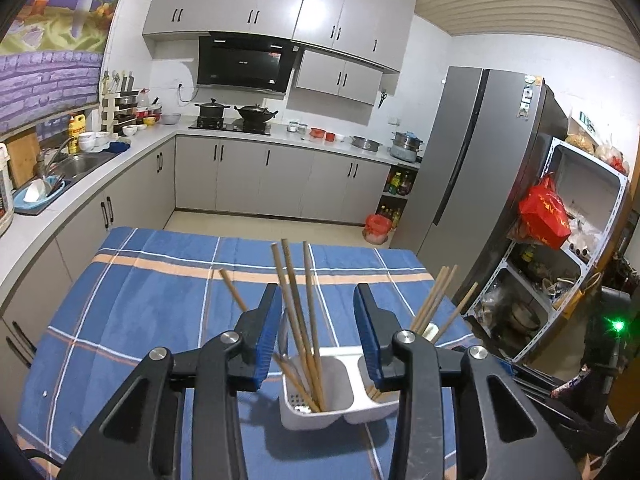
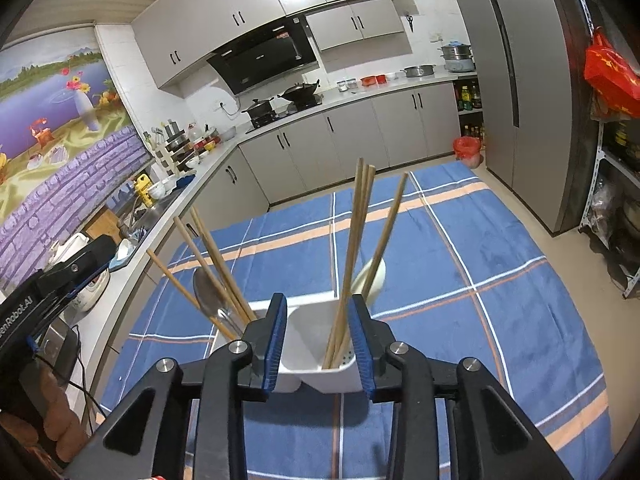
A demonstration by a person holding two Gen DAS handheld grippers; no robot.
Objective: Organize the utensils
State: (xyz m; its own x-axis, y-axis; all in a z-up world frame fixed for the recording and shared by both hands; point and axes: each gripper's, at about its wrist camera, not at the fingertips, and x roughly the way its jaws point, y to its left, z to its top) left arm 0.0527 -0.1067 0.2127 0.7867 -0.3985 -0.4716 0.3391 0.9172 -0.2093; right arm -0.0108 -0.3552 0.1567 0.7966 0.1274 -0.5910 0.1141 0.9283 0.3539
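Observation:
A white two-compartment utensil holder (image 1: 304,416) stands on the blue plaid tablecloth (image 1: 140,300). My left gripper (image 1: 317,292) is open over it; several wooden chopsticks (image 1: 298,304) rise from the nearer-left compartment between its blue pads, and none is gripped. More chopsticks (image 1: 434,300) lean in the other compartment. In the right wrist view the holder (image 2: 336,380) sits just ahead of my open right gripper (image 2: 318,300). Chopsticks (image 2: 358,240) and a white spoon (image 2: 376,276) stand between its pads, loose. A metal spoon (image 2: 208,292) and more chopsticks (image 2: 212,252) fill the left compartment.
The tablecloth (image 2: 500,264) spreads wide around the holder. A counter with a sink (image 1: 80,164) runs along the left, a grey fridge (image 1: 480,160) and a cluttered metal shelf (image 1: 580,208) stand to the right. The other hand-held unit (image 2: 60,280) shows at the left edge.

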